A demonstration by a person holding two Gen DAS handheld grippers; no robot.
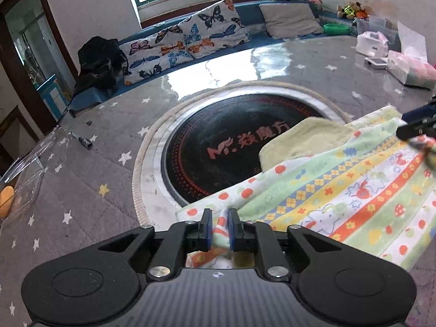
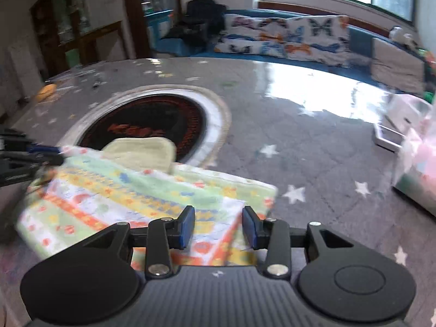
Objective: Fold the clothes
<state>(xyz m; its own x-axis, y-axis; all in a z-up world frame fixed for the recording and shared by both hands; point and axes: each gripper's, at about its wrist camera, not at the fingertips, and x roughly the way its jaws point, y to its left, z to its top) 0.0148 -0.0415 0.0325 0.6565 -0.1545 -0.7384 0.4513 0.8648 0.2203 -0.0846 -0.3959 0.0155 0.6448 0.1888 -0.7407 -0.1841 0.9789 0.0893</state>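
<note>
A colourful striped towel lies folded on the grey star-patterned table cover, partly over the round black hotplate. A pale yellow flap shows at its far edge. My left gripper sits at the towel's near-left corner. Its jaws are slightly apart, with a loose fold of cloth between the blue pads. In the right wrist view the same towel lies under my right gripper, which stands open above its near-right part and grips nothing. Each gripper shows at the edge of the other's view, the right gripper and the left gripper.
White boxes and a pink tissue pack stand at the table's right side. A clear plastic container and a small dark object lie at the left. A bench with butterfly cushions runs behind the table.
</note>
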